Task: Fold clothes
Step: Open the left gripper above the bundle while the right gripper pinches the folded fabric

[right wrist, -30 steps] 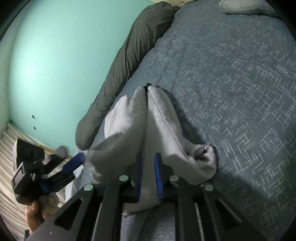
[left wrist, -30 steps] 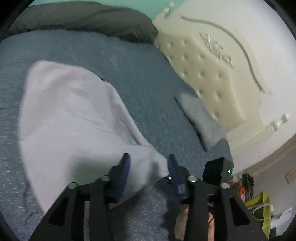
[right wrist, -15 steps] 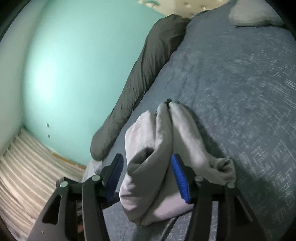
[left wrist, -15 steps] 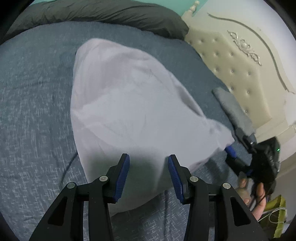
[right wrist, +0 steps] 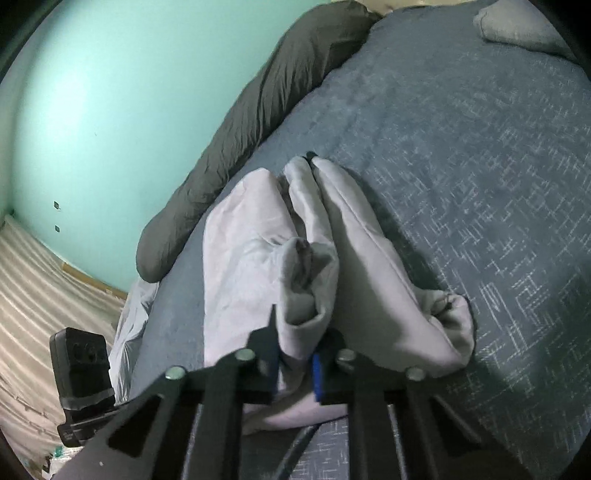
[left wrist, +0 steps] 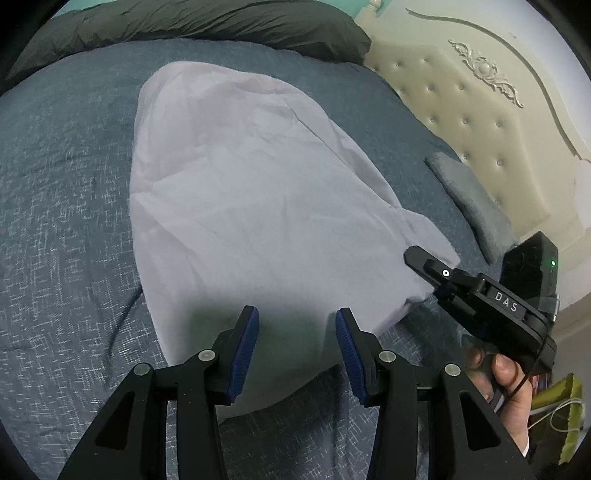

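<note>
A pale lilac garment (left wrist: 251,192) lies spread on the blue bedspread (left wrist: 62,206). My left gripper (left wrist: 295,347) is open and empty, hovering over the garment's near edge. My right gripper (right wrist: 295,363) is shut on a bunched fold of the same garment (right wrist: 317,273) at its right corner. In the left wrist view the right gripper (left wrist: 443,273) clamps that corner, with the person's hand (left wrist: 506,373) behind it. The garment is ridged and rumpled in the right wrist view.
A dark grey duvet (left wrist: 207,22) lies rolled along the far side of the bed (right wrist: 258,110). A grey pillow (left wrist: 469,199) rests by the cream tufted headboard (left wrist: 480,110). A teal wall (right wrist: 110,92) stands beyond the bed.
My right gripper opened, then closed on a fold at the garment's corner. My left gripper stayed open and swung over the spread garment.
</note>
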